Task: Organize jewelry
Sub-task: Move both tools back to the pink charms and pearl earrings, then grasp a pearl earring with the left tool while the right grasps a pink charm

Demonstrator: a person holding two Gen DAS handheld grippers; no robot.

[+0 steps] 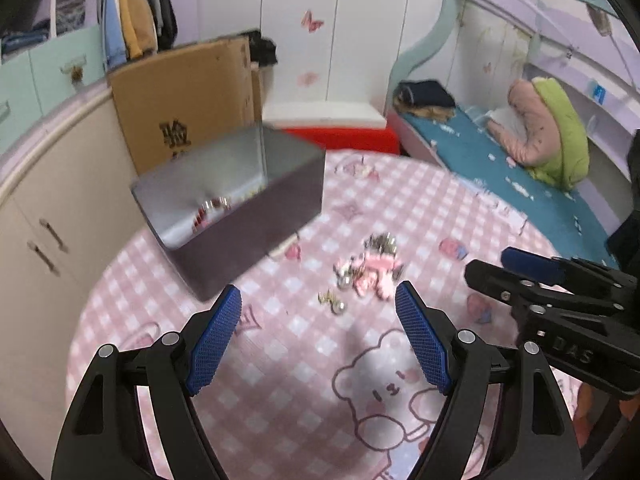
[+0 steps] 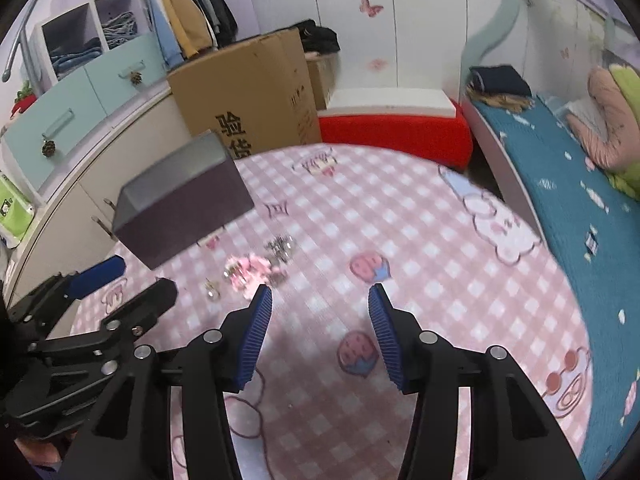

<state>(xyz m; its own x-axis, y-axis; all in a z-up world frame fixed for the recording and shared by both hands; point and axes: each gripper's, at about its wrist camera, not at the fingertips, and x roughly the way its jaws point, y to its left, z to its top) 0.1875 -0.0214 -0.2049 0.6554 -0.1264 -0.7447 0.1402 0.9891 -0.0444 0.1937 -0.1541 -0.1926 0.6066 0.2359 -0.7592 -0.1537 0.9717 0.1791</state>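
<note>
A grey open box [image 1: 240, 208] with a dark front wall sits on the round table [image 1: 420, 208] at the left; it holds some red and silver jewelry [image 1: 212, 208]. A loose pile of pink and silver jewelry [image 1: 368, 272] lies on the cloth right of the box, also in the right wrist view [image 2: 256, 268]. My left gripper [image 1: 318, 304] is open, hovering just short of the pile. My right gripper [image 2: 320, 300] is open and empty, right of the pile; it shows in the left wrist view [image 1: 520, 276]. The box [image 2: 180, 204] and my left gripper [image 2: 132, 288] show in the right wrist view.
The table has a pink checked cloth with bear prints. Behind it stand a cardboard carton [image 2: 248, 92], a red and white bench [image 2: 392, 120] and cupboards [image 1: 48, 216] at the left. A bed with a teal cover [image 2: 560, 184] lies to the right.
</note>
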